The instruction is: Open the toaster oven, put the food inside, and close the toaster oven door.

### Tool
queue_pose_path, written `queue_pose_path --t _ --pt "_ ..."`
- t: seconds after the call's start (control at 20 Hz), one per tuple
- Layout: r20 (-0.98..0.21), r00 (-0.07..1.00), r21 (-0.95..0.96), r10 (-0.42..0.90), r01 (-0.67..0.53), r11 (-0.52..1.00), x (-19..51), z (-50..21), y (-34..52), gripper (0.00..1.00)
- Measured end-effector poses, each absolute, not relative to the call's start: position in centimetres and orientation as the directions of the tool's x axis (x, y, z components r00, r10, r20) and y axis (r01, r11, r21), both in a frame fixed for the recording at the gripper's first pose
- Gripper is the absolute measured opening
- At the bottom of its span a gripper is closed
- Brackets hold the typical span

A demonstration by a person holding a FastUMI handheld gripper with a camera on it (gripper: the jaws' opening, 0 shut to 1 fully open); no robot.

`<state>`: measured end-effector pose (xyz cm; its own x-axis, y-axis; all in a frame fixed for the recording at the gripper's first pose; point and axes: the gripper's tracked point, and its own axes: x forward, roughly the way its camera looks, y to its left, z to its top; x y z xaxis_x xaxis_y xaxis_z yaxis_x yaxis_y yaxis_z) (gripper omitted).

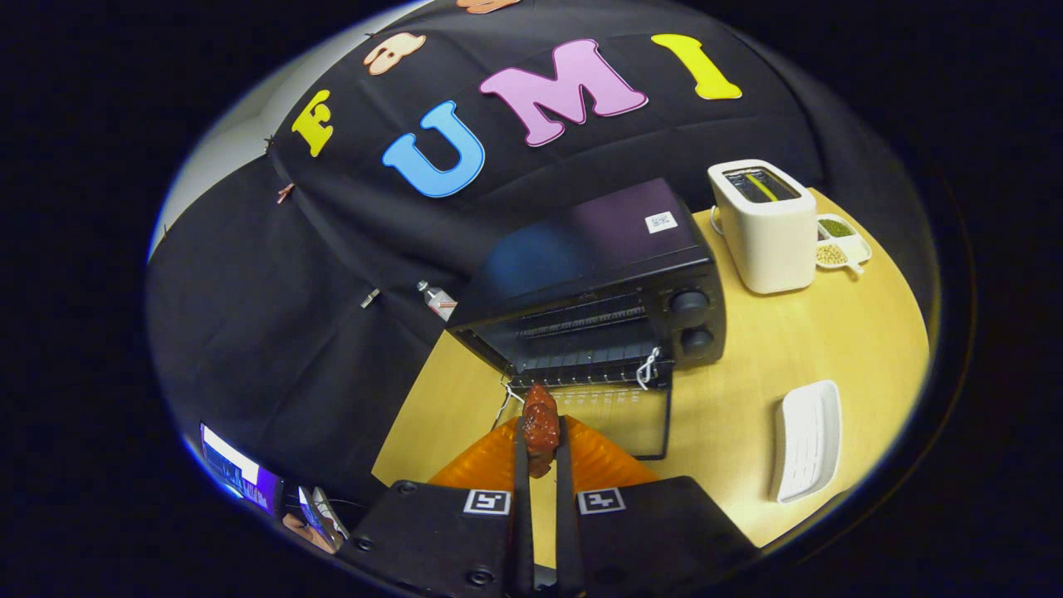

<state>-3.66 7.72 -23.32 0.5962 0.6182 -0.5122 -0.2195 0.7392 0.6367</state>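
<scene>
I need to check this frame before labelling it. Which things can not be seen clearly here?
- Gripper view: the rear of the black toaster oven cavity is too dark to make out.
- The orange ribbed plate is partly covered by the hand-held gripper, shut on the reddish-brown piece of food.
- The contents of the small white divided dish are too small to name, and the white toaster partly hides it.

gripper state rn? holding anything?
Gripper: closed on the reddish-brown piece of food, both fingers pressing it, just ahead of the open toaster oven.
</scene>
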Motion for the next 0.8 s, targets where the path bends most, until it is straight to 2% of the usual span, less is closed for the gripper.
queue_pose_path --t 0.45,0.8 --pt "-0.474 0.657 0.72 0.586 -0.094 0.688 2.7 -27.6 14.8 0.15" --pt "-0.473 0.716 0.711 0.514 -0.034 0.702 7.6 -31.0 16.0 0.15"
